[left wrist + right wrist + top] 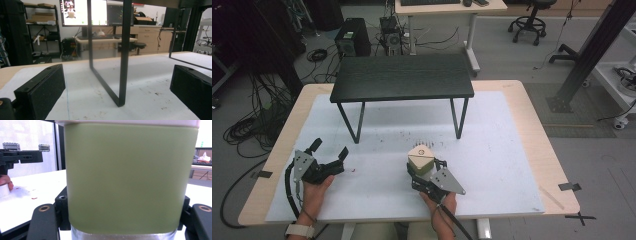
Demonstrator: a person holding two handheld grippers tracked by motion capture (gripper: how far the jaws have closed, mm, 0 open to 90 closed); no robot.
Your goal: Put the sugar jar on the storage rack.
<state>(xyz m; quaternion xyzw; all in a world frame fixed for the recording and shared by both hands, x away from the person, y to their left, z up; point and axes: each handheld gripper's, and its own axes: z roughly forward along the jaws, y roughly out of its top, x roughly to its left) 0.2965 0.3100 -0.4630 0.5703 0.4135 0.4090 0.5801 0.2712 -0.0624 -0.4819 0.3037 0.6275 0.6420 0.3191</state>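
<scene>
Grey floor [512, 55]. Tangled black cables [254, 122] at left. Black computer tower [352, 37] beside light wooden desk [447, 9]. Black swivel stool [530, 20] beyond. Lit monitor [83, 12], metal shelving with cardboard boxes [41, 27], white wall [152, 11].

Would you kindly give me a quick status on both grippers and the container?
Left gripper open, empty, on the table. Right gripper shut on green container. Small black table stands ahead.

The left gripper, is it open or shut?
Open. The left gripper has its jaws far apart, with nothing between them except the small black table's leg farther off.
</scene>
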